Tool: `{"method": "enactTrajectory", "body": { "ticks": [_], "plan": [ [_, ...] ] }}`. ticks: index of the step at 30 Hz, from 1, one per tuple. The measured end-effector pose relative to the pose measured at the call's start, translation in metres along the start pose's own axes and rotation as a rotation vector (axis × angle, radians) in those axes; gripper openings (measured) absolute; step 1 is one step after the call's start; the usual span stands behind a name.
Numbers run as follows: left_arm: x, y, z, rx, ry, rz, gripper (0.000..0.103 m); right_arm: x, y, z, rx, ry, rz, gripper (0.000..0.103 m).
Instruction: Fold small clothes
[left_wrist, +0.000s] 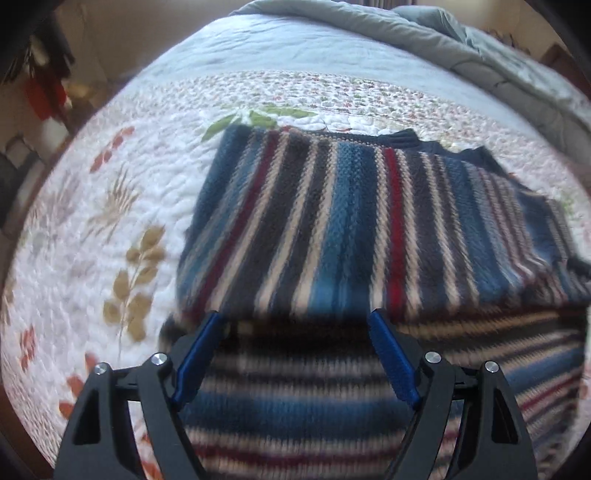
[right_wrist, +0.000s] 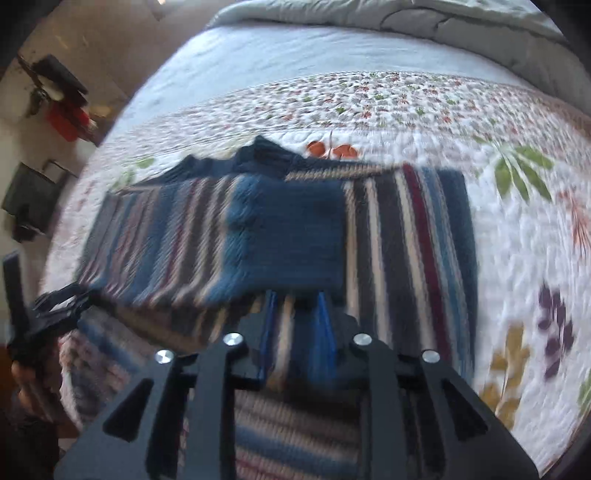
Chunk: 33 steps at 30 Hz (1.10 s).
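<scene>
Surroundings: grey duvet (left_wrist: 461, 40) bunched at 12 o'clock on floral quilt (left_wrist: 92, 229); striped sweater (left_wrist: 332, 221) at centre.
Left gripper (left_wrist: 295, 325): fingers wide apart, empty.
Right gripper (right_wrist: 295, 306): narrow gap, nothing clamped.
Unclear: sweater's near edge blurred.

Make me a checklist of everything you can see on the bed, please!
Surface: floral quilt over the bed, pale blue band and grey comforter at the far end.
Job's things: striped knit sweater lying partly folded on the quilt, one layer turned over the body.
Clutter: nothing seen on the quilt besides the sweater.
Grippers: left gripper wide open above the sweater, nothing between its fingers; right gripper slightly open with striped knit showing between its fingers, whether they press it is unclear.
Cables: nothing seen.
Surroundings: beige wall with dark and red things hanging left of the bed, blurred.
</scene>
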<state>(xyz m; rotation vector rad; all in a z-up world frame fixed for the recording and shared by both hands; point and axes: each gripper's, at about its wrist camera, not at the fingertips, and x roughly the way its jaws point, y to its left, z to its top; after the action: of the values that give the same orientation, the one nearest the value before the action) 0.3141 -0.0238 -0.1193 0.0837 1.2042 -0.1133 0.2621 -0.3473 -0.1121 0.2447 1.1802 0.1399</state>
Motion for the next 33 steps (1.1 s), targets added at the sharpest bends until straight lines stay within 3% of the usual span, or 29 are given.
{"method": "enactTrajectory", "body": {
  "ticks": [3,8,14,18,21,24,27,31,33],
  "plan": [
    [-0.015,0.016,-0.031,-0.005,0.031,-0.018,0.082,-0.021,0.002,-0.052,-0.018,0.026,0.025,0.03],
    [-0.033,0.048,-0.092,0.005,0.087,0.038,0.082,-0.043,0.0,-0.137,-0.026,0.08,-0.008,0.031],
    [-0.046,0.056,-0.146,0.015,0.127,0.053,0.082,-0.057,0.005,-0.205,0.024,0.107,-0.031,0.032],
    [-0.038,0.053,-0.165,0.002,0.135,0.049,0.082,-0.051,0.007,-0.232,0.073,0.113,-0.058,0.034],
    [-0.031,0.055,-0.168,-0.024,0.121,0.052,0.089,-0.042,0.008,-0.239,0.077,0.09,-0.078,0.036],
    [-0.032,0.057,-0.169,-0.039,0.117,0.048,0.09,-0.04,0.004,-0.238,0.109,0.076,-0.065,0.037],
    [-0.044,0.061,-0.174,-0.043,0.127,0.05,0.089,-0.056,0.006,-0.241,0.11,0.07,-0.059,0.037],
    [-0.064,0.073,-0.192,-0.024,0.156,0.047,0.089,-0.085,0.007,-0.255,0.095,0.063,-0.049,0.05],
    [-0.07,0.082,-0.203,-0.032,0.168,0.037,0.089,-0.096,0.003,-0.268,0.099,0.071,-0.049,0.051]
  ]
}}
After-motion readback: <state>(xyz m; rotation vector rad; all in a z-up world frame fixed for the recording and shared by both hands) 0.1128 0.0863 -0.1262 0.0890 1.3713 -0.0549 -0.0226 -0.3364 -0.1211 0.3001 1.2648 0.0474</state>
